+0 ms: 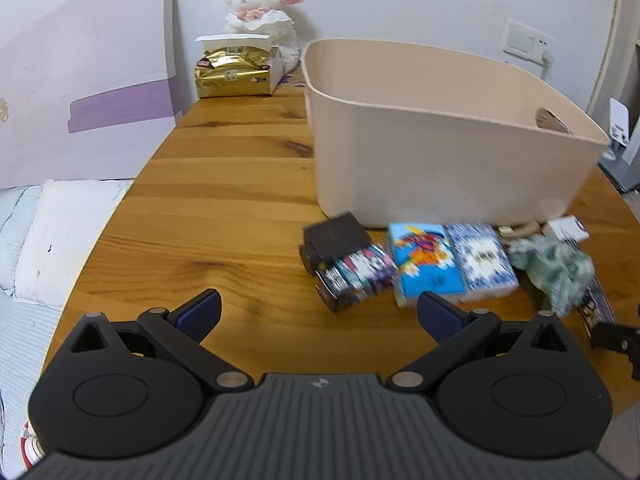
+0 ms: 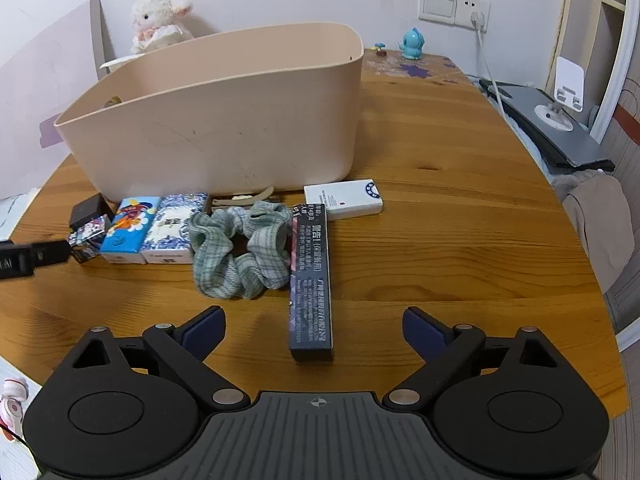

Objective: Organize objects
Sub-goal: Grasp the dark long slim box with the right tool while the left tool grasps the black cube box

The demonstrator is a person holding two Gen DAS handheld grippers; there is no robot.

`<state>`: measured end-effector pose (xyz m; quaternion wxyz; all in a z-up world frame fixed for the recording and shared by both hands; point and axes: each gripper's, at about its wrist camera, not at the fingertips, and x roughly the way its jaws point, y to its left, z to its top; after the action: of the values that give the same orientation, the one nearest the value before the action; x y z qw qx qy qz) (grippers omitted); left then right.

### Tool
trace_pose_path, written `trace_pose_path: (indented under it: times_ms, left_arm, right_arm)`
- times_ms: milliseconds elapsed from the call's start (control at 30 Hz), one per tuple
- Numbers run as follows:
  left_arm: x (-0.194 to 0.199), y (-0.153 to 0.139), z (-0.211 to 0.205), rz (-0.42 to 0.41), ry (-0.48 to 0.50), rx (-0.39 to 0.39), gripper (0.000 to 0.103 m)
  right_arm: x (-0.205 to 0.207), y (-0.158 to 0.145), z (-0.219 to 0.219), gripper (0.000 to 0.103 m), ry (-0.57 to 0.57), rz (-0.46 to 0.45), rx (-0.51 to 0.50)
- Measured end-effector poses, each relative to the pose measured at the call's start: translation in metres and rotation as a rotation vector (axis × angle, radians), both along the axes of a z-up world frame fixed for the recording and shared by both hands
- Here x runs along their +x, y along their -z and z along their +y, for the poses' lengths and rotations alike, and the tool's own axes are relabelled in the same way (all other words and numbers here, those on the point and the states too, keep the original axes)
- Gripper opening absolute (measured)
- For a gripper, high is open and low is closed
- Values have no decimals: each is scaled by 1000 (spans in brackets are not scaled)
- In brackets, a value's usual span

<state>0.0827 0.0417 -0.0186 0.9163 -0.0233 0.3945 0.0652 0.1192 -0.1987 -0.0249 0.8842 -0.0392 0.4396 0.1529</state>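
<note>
A beige plastic bin [image 1: 440, 148] [image 2: 224, 132] stands on the wooden table. In front of it lie a black box [image 1: 336, 236], a patterned small box [image 1: 360, 276], two tissue packs [image 1: 428, 260] [image 2: 132, 228], a green checked scrunchie [image 2: 240, 248], a long dark box [image 2: 310, 280], a white box [image 2: 344, 200] and a hair clip [image 2: 244, 200]. My left gripper [image 1: 318, 312] is open and empty, just short of the small boxes. My right gripper [image 2: 314, 326] is open, its fingers either side of the near end of the long dark box.
A plush lamb [image 1: 260, 4] and a gold packet in a white box [image 1: 232, 68] stand at the table's far corner by the wall. A blue figurine [image 2: 412, 44] and a laptop with a stand [image 2: 552, 128] are at the right. A bed lies left of the table [image 1: 60, 240].
</note>
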Motion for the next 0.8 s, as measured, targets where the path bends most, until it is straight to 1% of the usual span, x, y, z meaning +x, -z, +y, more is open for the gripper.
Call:
trace_pose_path:
  times_ms: [233, 300, 433, 533, 567, 633, 667, 700, 733, 800]
  left_arm:
    - [29, -4, 13, -37, -26, -7, 103]
    - [41, -2, 11, -45, -23, 6, 103]
    - [62, 8, 8, -7, -30, 11, 103]
    - [71, 17, 8, 25, -38, 19, 103]
    - [73, 20, 8, 35, -44, 20, 103]
    - [76, 26, 11, 59, -53, 10, 93]
    - [78, 28, 13, 76, -53, -1, 86]
    - [79, 30, 15, 92, -56, -16, 81]
    - [79, 31, 17, 92, -59, -21, 80]
    - [78, 31, 19, 89, -60, -16, 75]
  right_arm:
    - [12, 6, 0, 95, 6, 9, -4]
    - [15, 7, 1, 93, 5, 11, -6]
    - [24, 11, 2, 89, -4, 17, -12]
    - [30, 14, 4, 84, -8, 26, -15]
    - [32, 15, 4, 81, -11, 29, -16]
    - [35, 17, 5, 76, -16, 32, -21]
    - [36, 17, 6, 72, -19, 27, -24]
    - [37, 17, 6, 67, -21, 25, -28]
    - [37, 17, 7, 63, -24, 19, -33]
    - [37, 16, 8, 50, -26, 13, -44]
